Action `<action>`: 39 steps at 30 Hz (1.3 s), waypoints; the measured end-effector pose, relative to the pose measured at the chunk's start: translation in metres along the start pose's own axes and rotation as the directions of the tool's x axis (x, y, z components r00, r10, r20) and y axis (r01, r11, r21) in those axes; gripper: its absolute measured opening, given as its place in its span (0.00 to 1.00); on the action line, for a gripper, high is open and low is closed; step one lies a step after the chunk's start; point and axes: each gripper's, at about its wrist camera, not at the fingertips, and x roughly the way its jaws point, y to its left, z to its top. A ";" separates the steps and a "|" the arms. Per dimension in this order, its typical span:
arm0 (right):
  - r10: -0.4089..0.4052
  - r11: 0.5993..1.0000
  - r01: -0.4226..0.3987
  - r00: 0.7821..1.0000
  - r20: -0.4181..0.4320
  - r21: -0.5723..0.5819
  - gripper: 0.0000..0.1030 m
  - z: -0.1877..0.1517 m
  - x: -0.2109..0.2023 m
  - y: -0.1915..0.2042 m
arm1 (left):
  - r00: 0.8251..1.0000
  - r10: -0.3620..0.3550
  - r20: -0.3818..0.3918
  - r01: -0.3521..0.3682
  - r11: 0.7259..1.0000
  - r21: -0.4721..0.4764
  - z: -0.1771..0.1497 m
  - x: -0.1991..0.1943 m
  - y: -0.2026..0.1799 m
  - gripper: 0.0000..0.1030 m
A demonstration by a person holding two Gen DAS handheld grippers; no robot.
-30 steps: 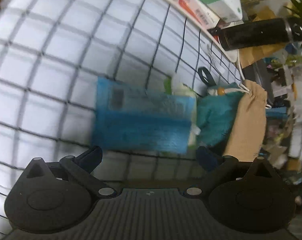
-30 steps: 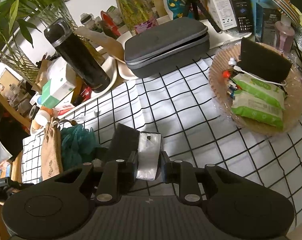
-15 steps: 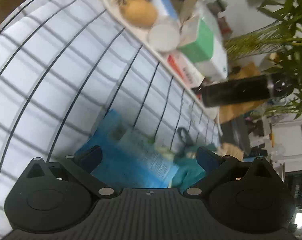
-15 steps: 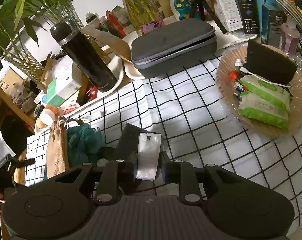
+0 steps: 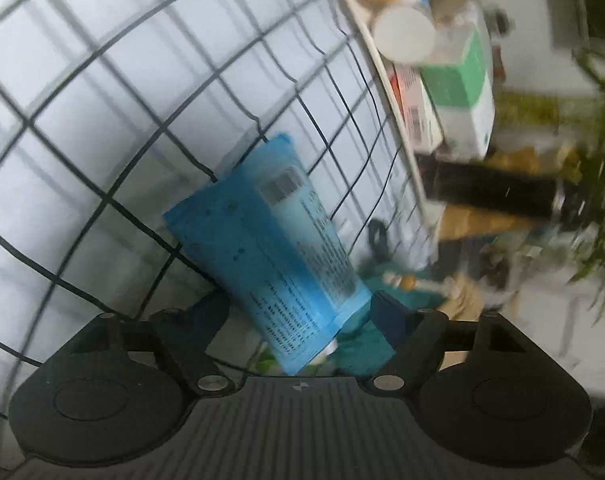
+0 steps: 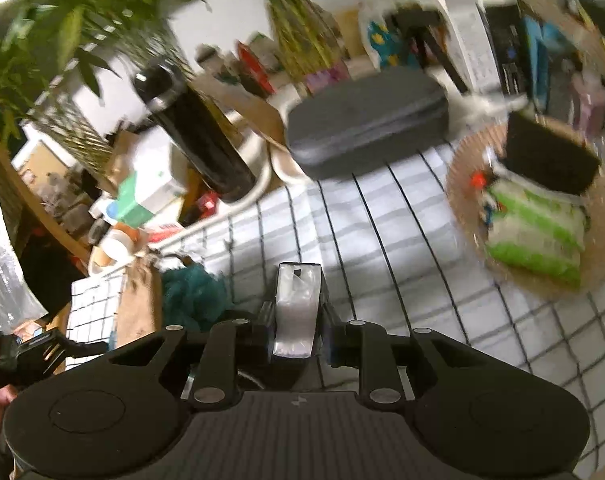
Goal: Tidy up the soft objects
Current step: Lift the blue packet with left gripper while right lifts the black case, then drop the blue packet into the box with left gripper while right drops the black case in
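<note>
Soft daylight; both fisheye views motion-blurred, edges bent and smeared.

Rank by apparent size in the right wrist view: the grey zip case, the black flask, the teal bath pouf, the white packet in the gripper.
1. grey zip case
2. black flask
3-4. teal bath pouf and white packet look alike; the packet is nearest the camera, so unranked.

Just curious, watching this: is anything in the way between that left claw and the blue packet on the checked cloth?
Nothing visible. The blue packet already lies between the left gripper's closing jaws, with only checked cloth around its far end. A teal puff sits beside the right finger, not in between.
</note>
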 end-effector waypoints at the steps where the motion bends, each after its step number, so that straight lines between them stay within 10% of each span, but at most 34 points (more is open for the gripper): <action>1: 0.007 1.000 -0.007 1.000 0.023 -0.024 0.26 0.001 -0.005 0.004 | 1.000 -0.020 0.004 0.020 0.999 -0.029 0.001 0.001 0.005 0.70; 8: 0.064 0.995 -0.058 0.995 0.077 -0.076 0.26 0.006 -0.019 0.017 | 0.993 -0.095 0.075 0.105 0.984 -0.146 0.005 0.002 0.026 0.40; 17: 0.059 0.995 -0.052 0.995 0.075 -0.087 0.26 0.006 -0.019 0.020 | 0.979 -0.158 0.130 0.178 0.970 -0.163 0.009 0.009 0.029 0.39; 21: 0.066 0.994 -0.059 0.995 0.076 -0.093 0.26 0.006 -0.020 0.021 | 0.977 -0.156 0.142 0.175 0.975 -0.136 0.011 0.010 0.025 0.16; 31: 0.087 0.991 -0.078 0.992 0.092 -0.105 0.25 0.006 -0.028 0.023 | 0.968 -0.192 0.164 0.176 0.979 0.104 0.007 -0.017 -0.020 0.11; 39: 0.195 0.976 -0.181 0.973 0.119 -0.119 0.25 0.004 -0.047 0.026 | 0.957 -0.215 0.195 0.126 0.912 0.390 -0.028 -0.063 -0.071 0.11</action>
